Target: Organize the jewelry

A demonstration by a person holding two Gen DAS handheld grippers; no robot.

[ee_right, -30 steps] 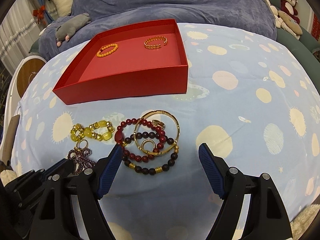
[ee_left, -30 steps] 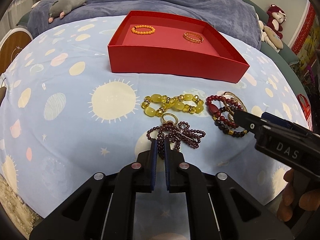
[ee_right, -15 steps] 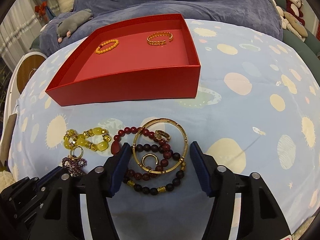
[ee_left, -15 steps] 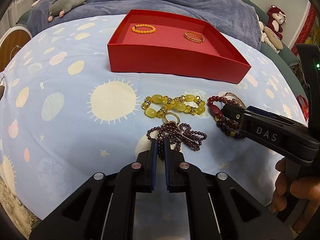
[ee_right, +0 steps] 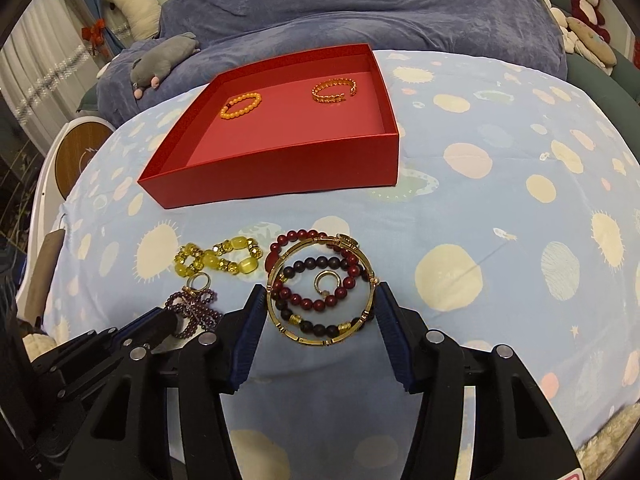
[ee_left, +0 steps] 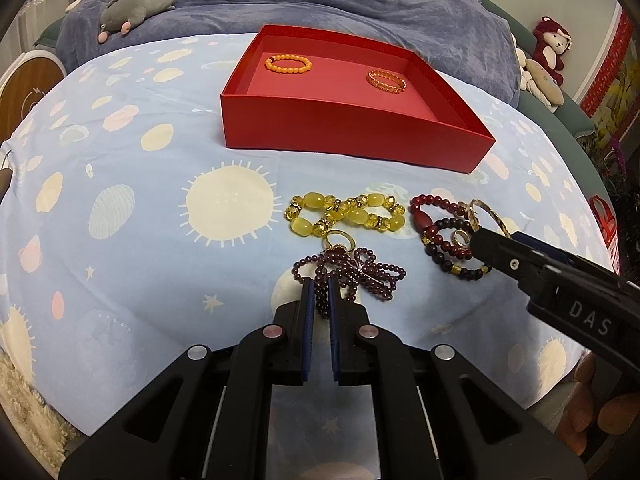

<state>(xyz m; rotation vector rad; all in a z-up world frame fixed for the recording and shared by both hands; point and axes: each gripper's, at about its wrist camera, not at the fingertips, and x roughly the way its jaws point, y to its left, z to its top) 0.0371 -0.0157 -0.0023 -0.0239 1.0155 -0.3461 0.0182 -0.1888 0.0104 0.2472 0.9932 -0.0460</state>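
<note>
Pale blue cotton, printed with suns and planets, covers the table [ee_right: 500, 152] that carries everything we work on. Toward its far edge sits the red box [ee_right: 280, 172], shallow and open, with an orange bead bracelet [ee_right: 241, 105] and a gold chain bracelet [ee_right: 334, 91] already lying on its floor, well apart from each other.

Nearer our edge the loose pieces wait. Our right gripper [ee_right: 320, 316] stands half wide, and its pads sit at the two sides of the gold bangle [ee_right: 320, 292]; we judge they press its rim, though the contact is hard to read. The bangle lies over a red bead bracelet [ee_right: 316, 300] and a darker beaded one [ee_right: 320, 326], with a small ring [ee_right: 328, 282] inside the circle. To their left lies a yellow bead bracelet [ee_left: 346, 214].

Our left gripper [ee_left: 320, 300] is nearly closed, pinching a strand of the purple bead strand [ee_left: 352, 270], whose loops spread on the cloth beside a gold ring [ee_left: 340, 238].

We judge the bangle stiff, light and smooth, so it may slip; holding it across its widest part suits it. The beaded pieces are limp and will sag and swing, and the bangle may drag them as it lifts.
</note>
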